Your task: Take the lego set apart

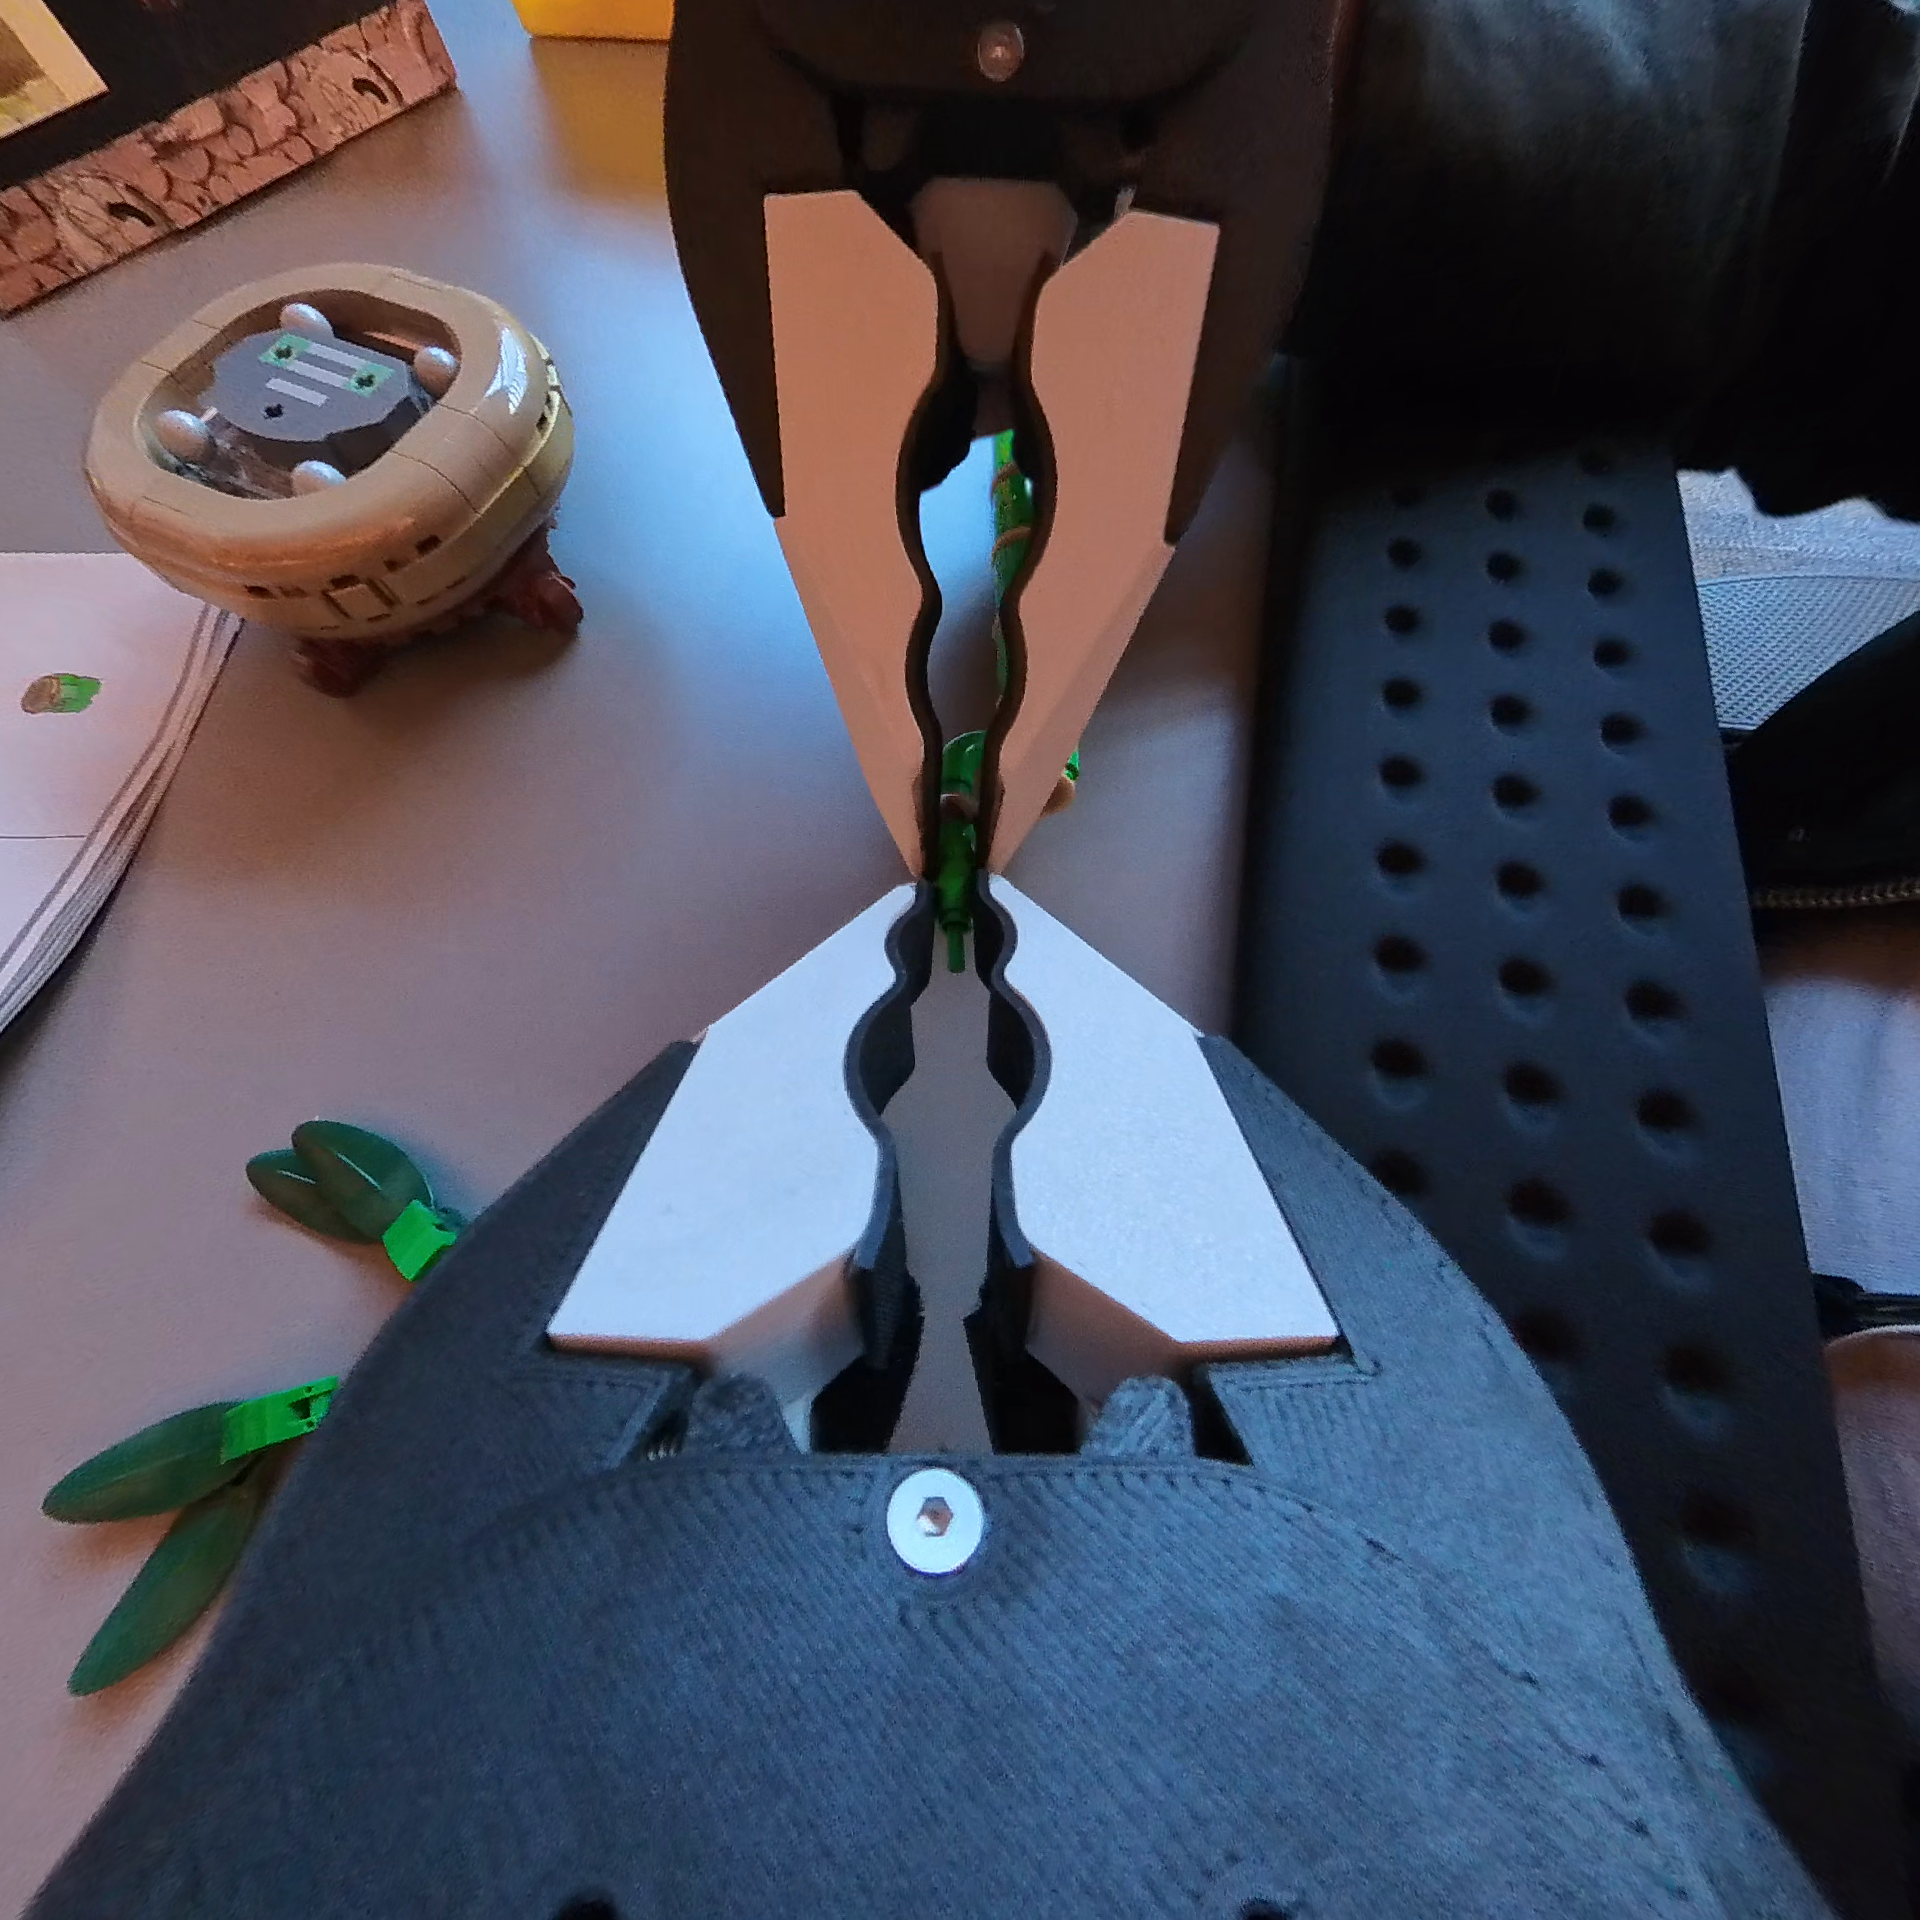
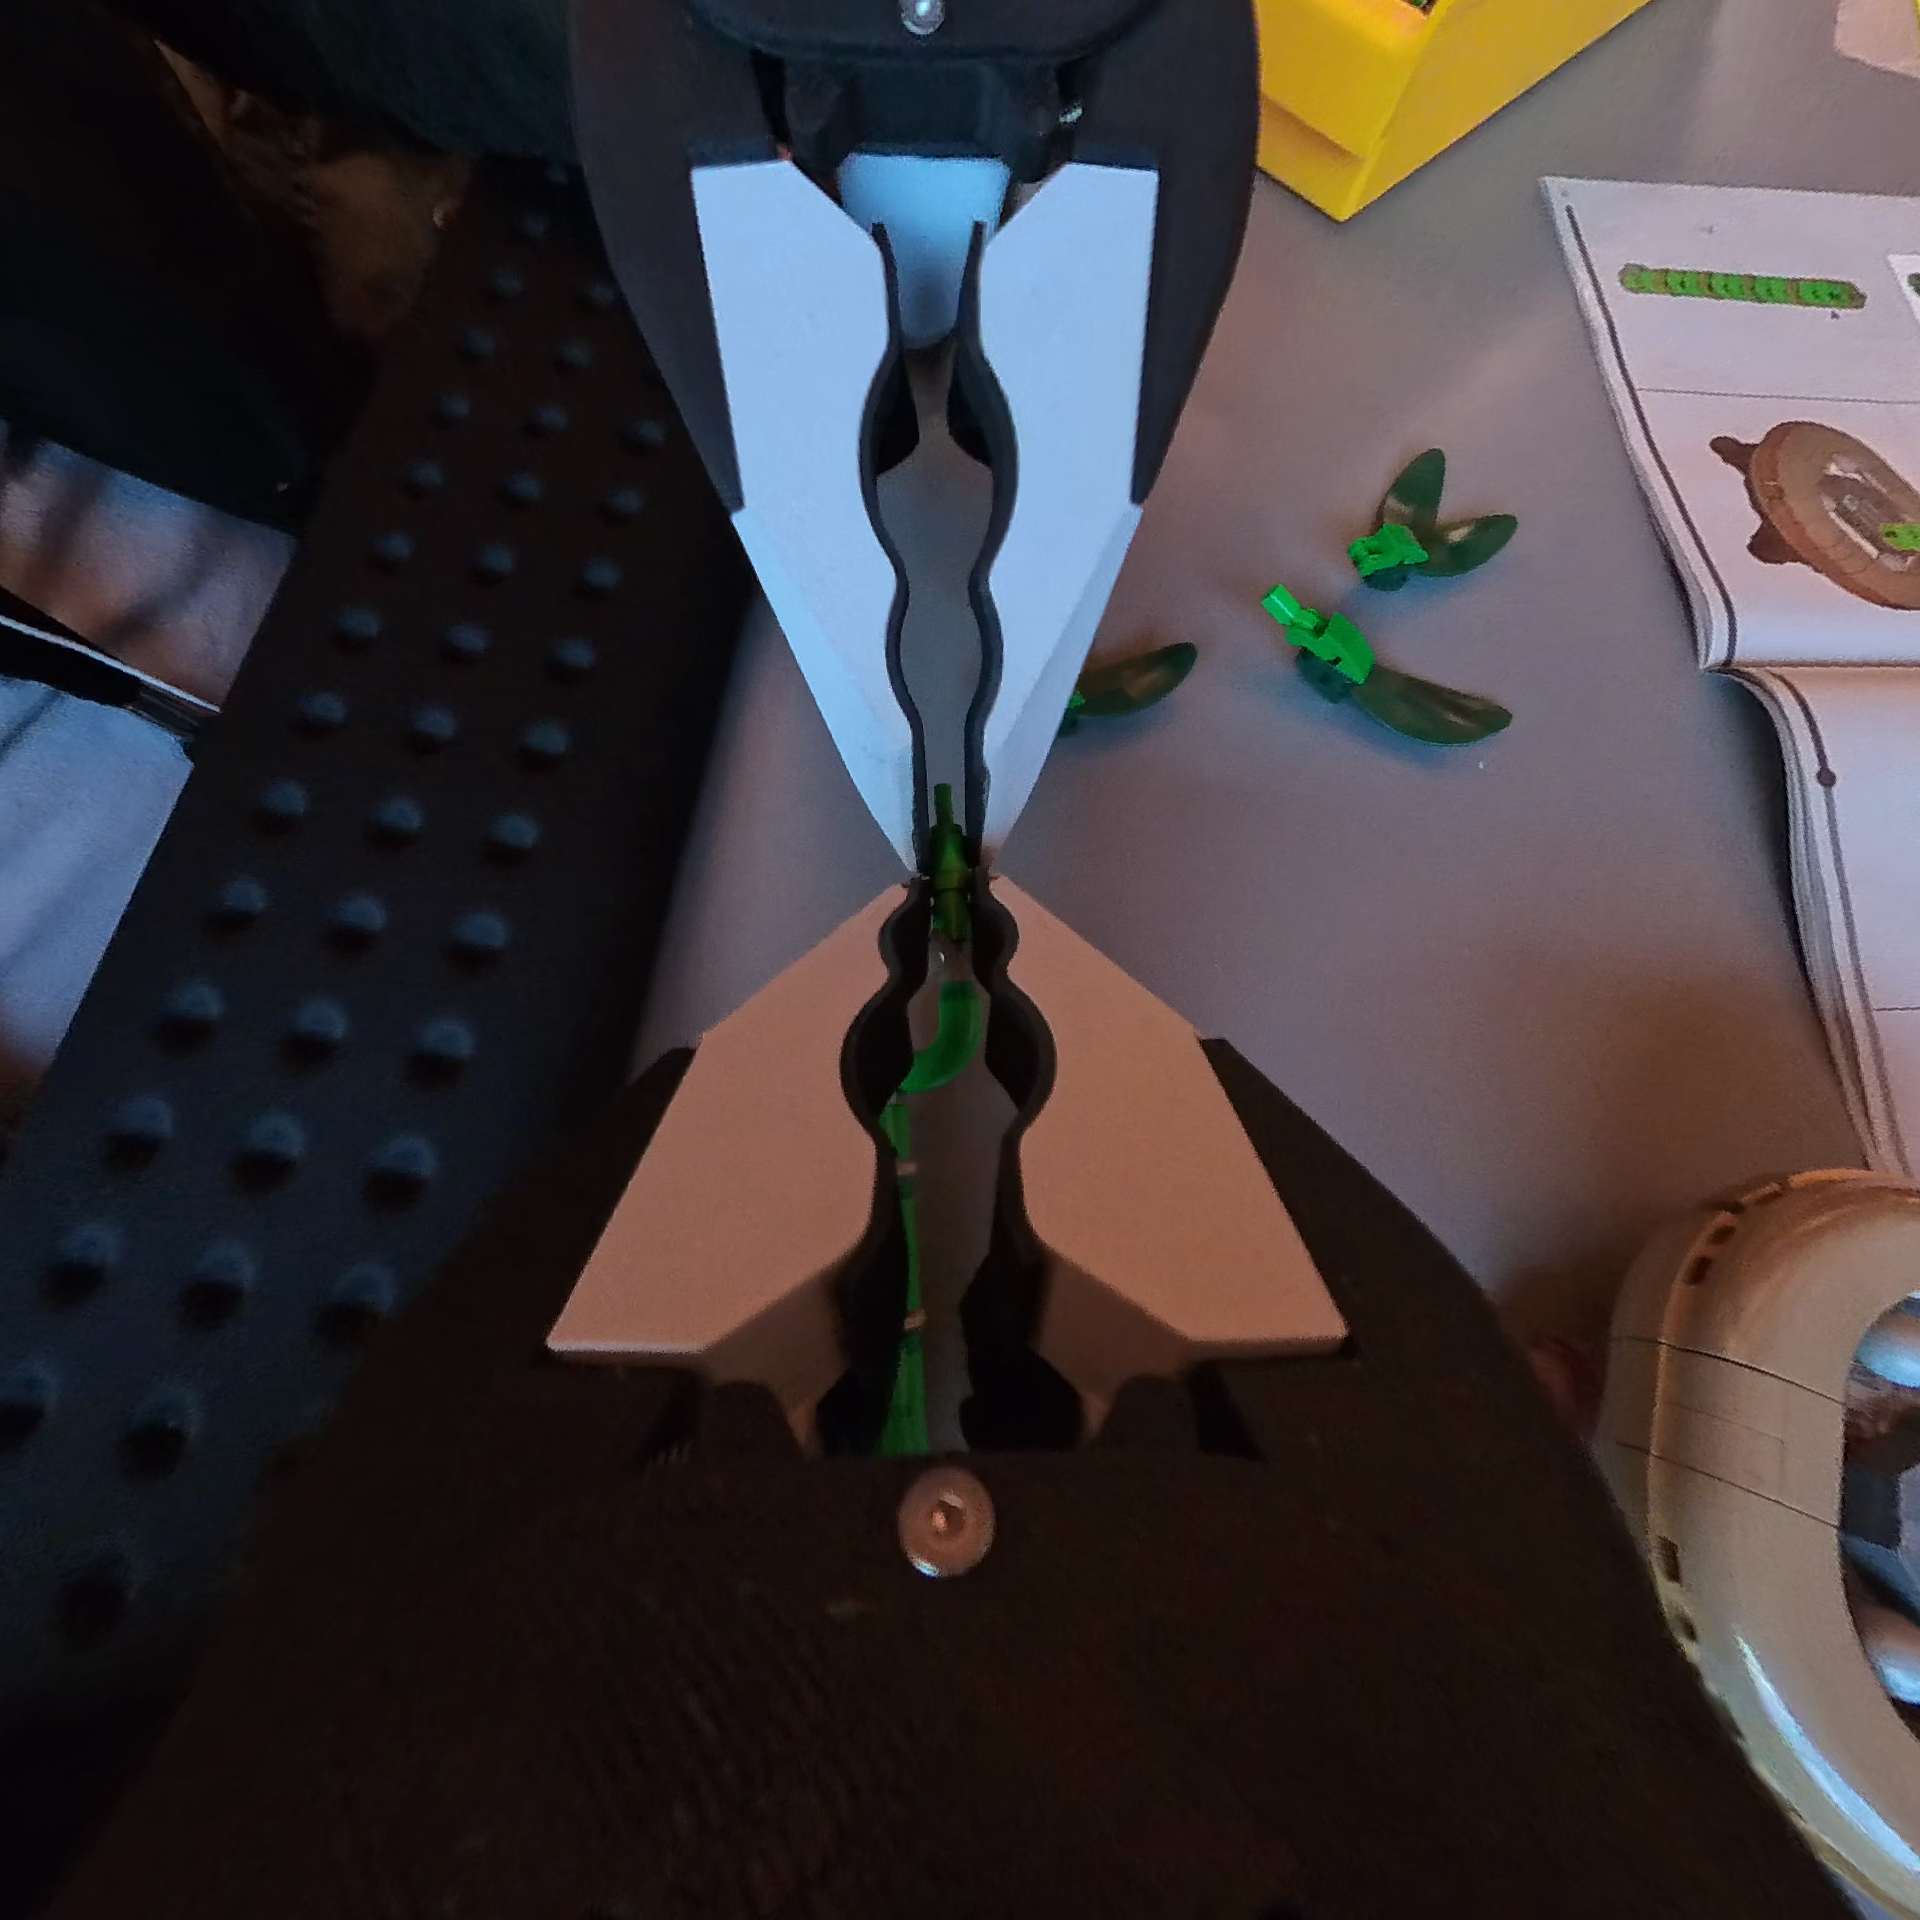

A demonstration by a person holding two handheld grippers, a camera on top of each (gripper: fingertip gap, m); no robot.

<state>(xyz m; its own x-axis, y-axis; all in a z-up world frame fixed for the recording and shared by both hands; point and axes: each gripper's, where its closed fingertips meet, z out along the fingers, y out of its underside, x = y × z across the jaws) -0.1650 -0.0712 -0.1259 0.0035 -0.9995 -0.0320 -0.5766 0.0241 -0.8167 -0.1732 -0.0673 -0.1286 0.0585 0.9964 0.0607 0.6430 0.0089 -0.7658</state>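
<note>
A thin green lego stem is held between both grippers, tip to tip, above the table. My left gripper is shut on one end of it. My right gripper comes from the far side and is shut on the other part. In the right wrist view the stem runs back between the fingers of my right gripper, and my left gripper pinches its tip. The tan lego pot stands on the table at the left; it also shows in the right wrist view.
Loose green leaf pieces lie on the table. An open instruction booklet, the set's box and a yellow box are nearby. A black perforated seat borders the table edge. The grippers are tip to tip, or close to it. Both grippers' tips are roughly 15 cm from the tan lego pot.
</note>
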